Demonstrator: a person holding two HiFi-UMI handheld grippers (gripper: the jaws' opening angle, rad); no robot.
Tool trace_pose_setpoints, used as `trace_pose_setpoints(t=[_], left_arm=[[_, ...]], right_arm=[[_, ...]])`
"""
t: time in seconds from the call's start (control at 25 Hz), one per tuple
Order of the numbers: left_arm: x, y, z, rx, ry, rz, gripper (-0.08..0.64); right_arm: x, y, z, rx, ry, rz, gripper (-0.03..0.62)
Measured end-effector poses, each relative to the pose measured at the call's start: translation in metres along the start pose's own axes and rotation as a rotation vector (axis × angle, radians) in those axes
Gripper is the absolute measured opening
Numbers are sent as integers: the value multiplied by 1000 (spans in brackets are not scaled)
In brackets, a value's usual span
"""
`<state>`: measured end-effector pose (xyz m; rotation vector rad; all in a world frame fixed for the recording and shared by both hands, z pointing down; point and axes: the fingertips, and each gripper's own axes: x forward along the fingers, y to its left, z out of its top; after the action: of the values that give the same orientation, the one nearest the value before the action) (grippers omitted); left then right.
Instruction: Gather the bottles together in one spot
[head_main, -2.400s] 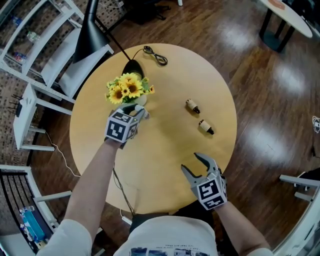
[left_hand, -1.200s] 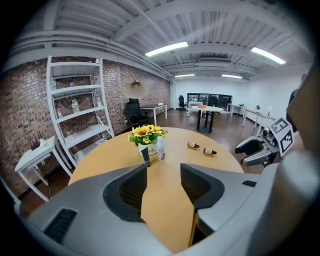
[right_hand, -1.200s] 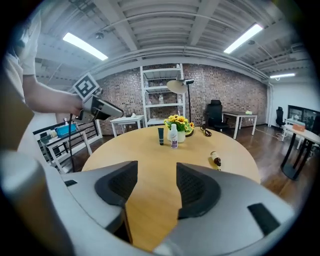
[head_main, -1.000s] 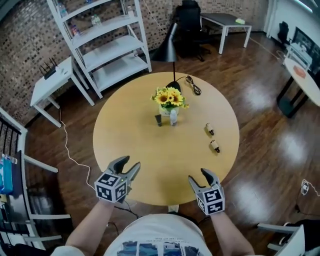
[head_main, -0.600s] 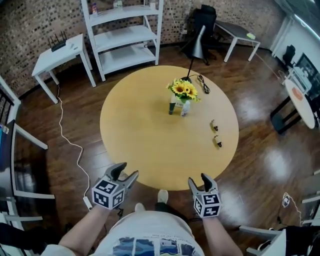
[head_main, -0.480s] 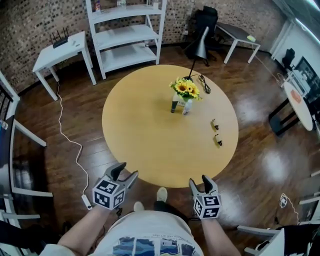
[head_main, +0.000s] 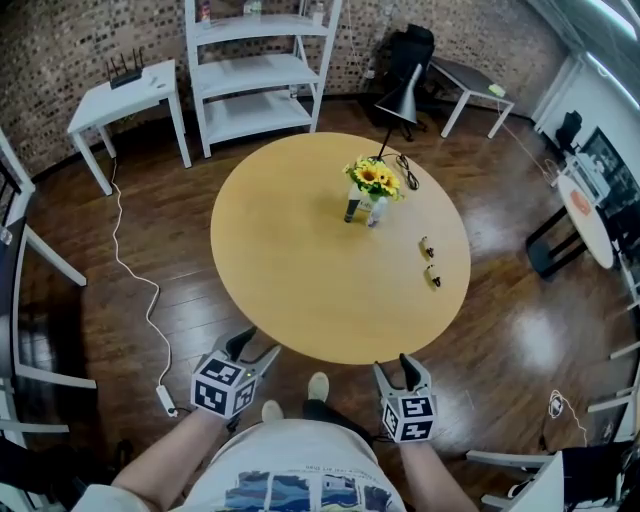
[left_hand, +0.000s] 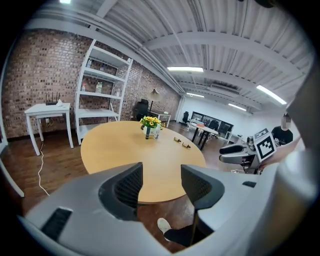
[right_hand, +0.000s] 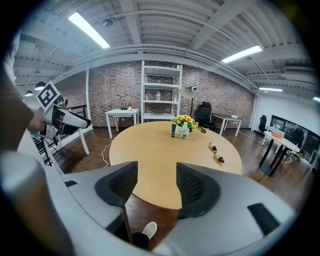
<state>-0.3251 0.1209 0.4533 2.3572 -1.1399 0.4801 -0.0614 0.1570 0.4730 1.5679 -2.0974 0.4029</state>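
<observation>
Nearest, the left tool (head_main: 255, 348) and right tool (head_main: 392, 366) hang off the bench's 6 o'clock edge, each with jaws apart and nothing between them. A white shoe (head_main: 317, 386) shows between the two. Only the gripper views show the ceiling strip lights (right_hand: 91, 30). Only the head view shows the white cable (head_main: 135, 285) on the wood floor.

On the round tan bench (head_main: 300, 270), two small brown bottles (head_main: 433, 277) lie on their sides near 3 o'clock, apart from each other. Toward 1 o'clock a dark bottle (head_main: 351, 211) and a clear bottle (head_main: 372, 213) stand upright just beside the sunflowers (head_main: 375, 178). Beyond are a black lamp (head_main: 400, 95), a white shelf (head_main: 260, 60) and a brick wall (head_main: 70, 50).
</observation>
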Motion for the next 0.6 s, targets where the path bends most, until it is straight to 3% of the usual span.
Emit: trace_pose_setpoints(t=[0.16,0.4,0.6], left_arm=[[-3,-3,3,-31,-27,-18,225],[10,-7,3,33,-15,-25,225],[37,-13,16,69,18,-29,225]], right_arm=[[-4,1,1,-11,1,0,267],[4,-13,-2,-4,-8,-19,266],[22,-59,-7,15,4,-41,265]])
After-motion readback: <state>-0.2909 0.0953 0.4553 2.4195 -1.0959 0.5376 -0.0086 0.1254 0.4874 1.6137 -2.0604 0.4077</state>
